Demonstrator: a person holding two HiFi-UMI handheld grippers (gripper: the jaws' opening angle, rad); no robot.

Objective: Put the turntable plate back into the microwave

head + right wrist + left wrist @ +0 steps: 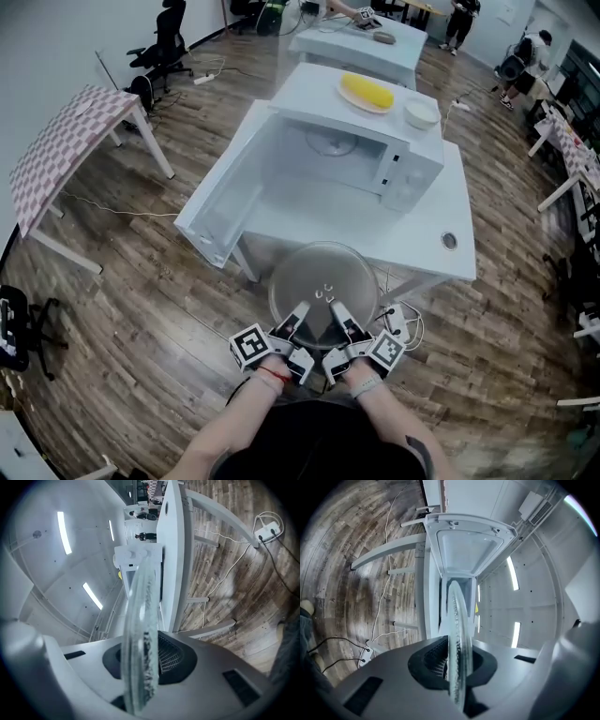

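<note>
Head view: left gripper and right gripper jaws clamp round clear-glass turntable plate before open white microwave.

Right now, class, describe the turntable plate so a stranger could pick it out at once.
Find the white microwave, door open, on the white table. Before the table's near edge, the left gripper and right gripper hold the turntable plate by its rim. Unlike the plate and bowl atop the microwave, it is clear glass.
</note>
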